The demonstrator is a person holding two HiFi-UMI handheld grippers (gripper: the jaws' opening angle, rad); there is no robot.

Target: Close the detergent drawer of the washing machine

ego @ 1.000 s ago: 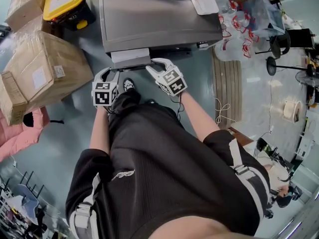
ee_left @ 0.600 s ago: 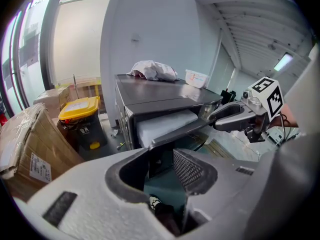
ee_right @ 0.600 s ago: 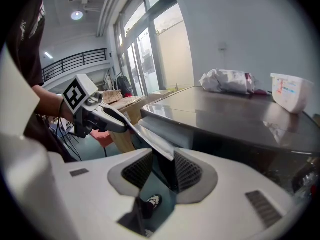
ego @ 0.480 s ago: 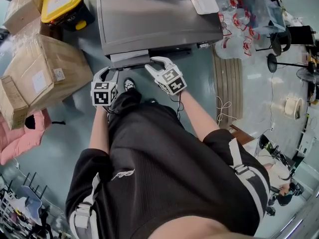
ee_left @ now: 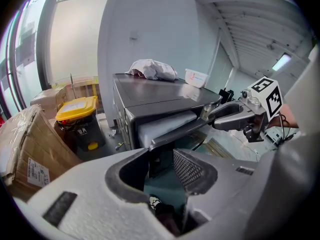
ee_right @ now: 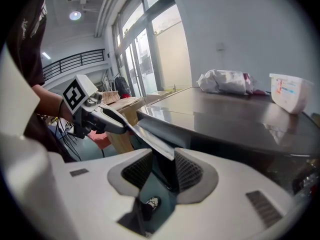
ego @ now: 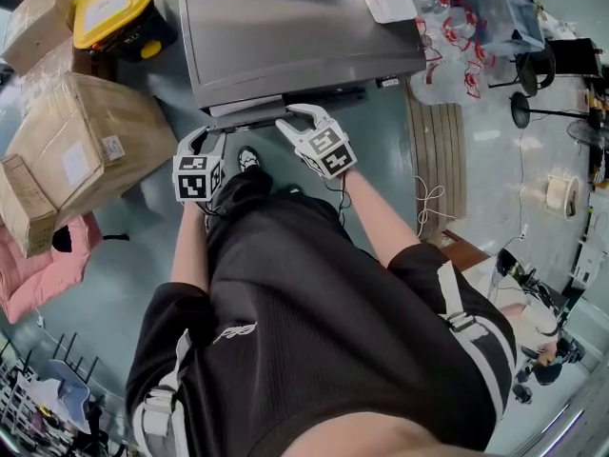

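Mid-push, it seems: pinching the front of the detergent drawer (ego: 245,112) with left gripper (ego: 211,132) and right gripper (ego: 285,120), both half closed on it. Sticks out a little from the washing machine (ego: 295,36). Next, push straight in until flat.

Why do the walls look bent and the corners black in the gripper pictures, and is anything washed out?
Left gripper view: the wide-angle lens bows the walls and blackens the corners; the window at left is washed out. Right gripper view: same bowing; the washing machine top mirrors the white tub on it. Head view: sharp and evenly lit.
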